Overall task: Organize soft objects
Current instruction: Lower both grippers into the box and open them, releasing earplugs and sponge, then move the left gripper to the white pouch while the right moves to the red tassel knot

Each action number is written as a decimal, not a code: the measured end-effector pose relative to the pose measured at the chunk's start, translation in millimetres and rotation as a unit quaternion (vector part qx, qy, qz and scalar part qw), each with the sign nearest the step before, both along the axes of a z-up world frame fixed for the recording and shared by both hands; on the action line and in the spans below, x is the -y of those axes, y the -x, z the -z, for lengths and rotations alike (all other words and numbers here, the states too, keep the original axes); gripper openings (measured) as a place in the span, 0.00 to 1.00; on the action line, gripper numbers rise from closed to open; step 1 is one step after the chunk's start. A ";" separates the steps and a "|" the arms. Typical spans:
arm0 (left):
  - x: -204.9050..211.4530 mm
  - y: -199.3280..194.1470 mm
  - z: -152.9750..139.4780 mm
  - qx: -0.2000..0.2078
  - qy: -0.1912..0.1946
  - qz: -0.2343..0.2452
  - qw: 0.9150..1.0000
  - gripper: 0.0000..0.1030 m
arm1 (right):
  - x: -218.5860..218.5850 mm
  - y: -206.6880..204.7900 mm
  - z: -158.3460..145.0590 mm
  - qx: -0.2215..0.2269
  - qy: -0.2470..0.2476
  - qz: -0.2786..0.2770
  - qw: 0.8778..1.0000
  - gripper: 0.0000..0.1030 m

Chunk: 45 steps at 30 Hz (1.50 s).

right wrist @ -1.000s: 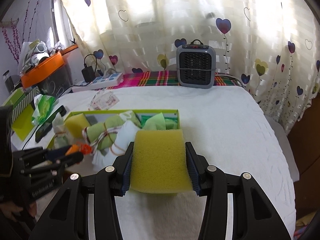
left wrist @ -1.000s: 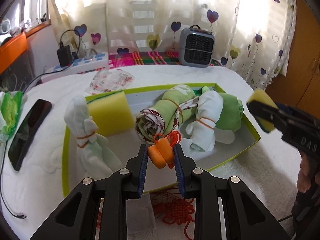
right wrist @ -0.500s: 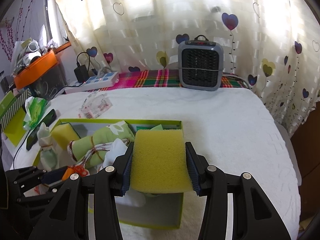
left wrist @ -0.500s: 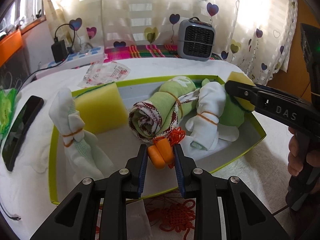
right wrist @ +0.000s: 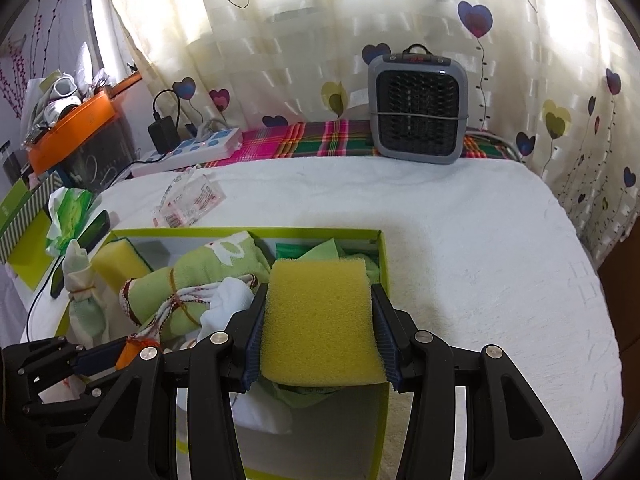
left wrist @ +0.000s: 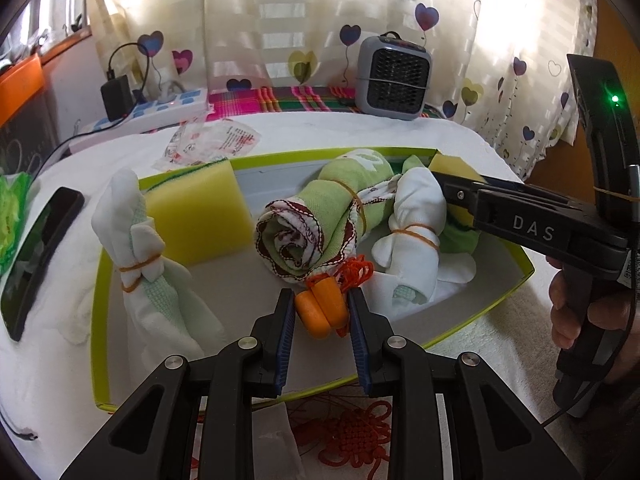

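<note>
Since a second ago my right gripper, clamped on the yellow sponge, has come in over the right end of the green box. My left gripper stays closed on the orange earplugs above the box's near side.

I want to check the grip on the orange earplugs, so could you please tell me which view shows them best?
The left wrist view: the earplugs sit centred and sharp between the left gripper pads, over the box. The right wrist view shows only an orange sliver at the lower left, mostly hidden behind gripper parts.
</note>
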<state>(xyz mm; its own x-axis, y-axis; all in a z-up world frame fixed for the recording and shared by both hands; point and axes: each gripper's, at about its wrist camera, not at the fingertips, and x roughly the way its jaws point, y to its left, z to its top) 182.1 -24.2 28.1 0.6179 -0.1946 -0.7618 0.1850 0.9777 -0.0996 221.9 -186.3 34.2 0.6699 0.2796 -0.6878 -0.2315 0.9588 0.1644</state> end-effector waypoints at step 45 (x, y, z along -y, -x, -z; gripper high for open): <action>-0.1 29.0 -27.4 0.033 -0.001 -0.004 0.999 0.44 | 7.8 42.9 -18.6 0.047 -0.012 0.023 0.999 0.66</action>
